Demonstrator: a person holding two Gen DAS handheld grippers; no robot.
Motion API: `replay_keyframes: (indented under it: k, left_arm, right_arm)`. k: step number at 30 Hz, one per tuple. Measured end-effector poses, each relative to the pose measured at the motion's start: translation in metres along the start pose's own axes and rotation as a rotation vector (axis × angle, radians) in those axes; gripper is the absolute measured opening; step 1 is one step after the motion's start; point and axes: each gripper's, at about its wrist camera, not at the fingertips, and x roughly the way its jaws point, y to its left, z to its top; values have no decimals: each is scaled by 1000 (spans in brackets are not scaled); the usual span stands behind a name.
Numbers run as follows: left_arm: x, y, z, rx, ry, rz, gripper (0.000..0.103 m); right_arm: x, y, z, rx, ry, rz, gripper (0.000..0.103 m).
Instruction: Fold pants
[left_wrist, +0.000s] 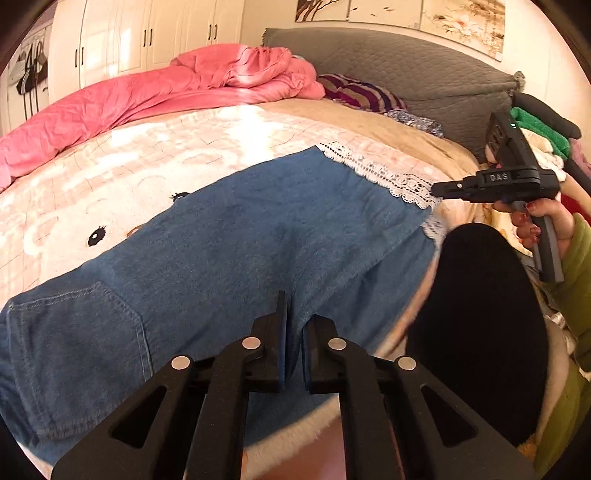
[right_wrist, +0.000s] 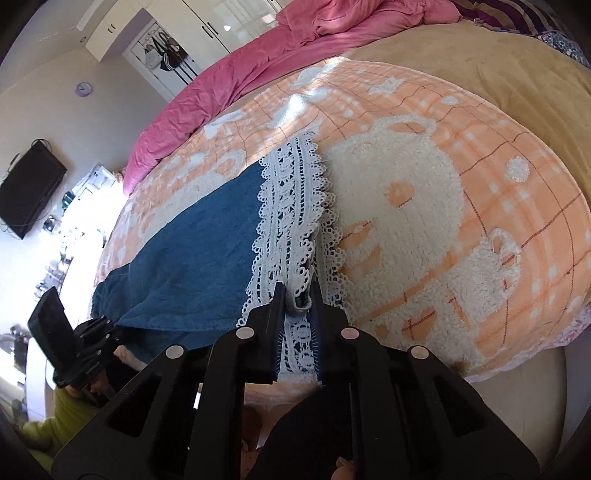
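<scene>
A pair of blue denim pants (left_wrist: 236, 236) with white lace cuffs (right_wrist: 291, 206) lies stretched across a peach-and-white blanket (right_wrist: 480, 177) on a bed, directly ahead of both hand-held grippers. The left gripper (left_wrist: 294, 325), nearest the back-pocket end, has its jaws drawn almost together on the near edge of the denim; a sliver of cloth appears to sit between them, though how firmly it is pinched is hard to tell. The right gripper (right_wrist: 297, 295), seen in the left view off to the right in a hand (left_wrist: 535, 229) with a green sleeve, has its jaws closed on a small bunch of lace at the leg ends. The legs appear already laid one on the other, so the lengthwise fold looks done. Still to come, judging by the garment's full length on the bed, is bringing the cuffs toward the waist, then perhaps a second fold. A crumpled pink quilt (left_wrist: 110, 107) lies beyond the pants, well apart, and a grey headboard (left_wrist: 388, 70) stands beyond it to the right.
</scene>
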Motion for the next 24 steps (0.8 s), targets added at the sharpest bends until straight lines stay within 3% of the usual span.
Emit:
replay_keyframes:
  k: [6,12,17,24]
  left_arm:
    - [6,-11,-12,84,73,46,5]
    - [5,-9,-15,79,82,43,5]
    - [14,-9,-17,87,122,50,6]
    - [12,-13,-19,119,145,49,6]
  right_arm:
    - [4,-3,-15,-38,74,-30,7]
    - [1,-5,-19,-37,87,-19,7]
    - [14,-3,-22,-61,133,-87,7]
    - [13,1,-23,-88,152,-113,7]
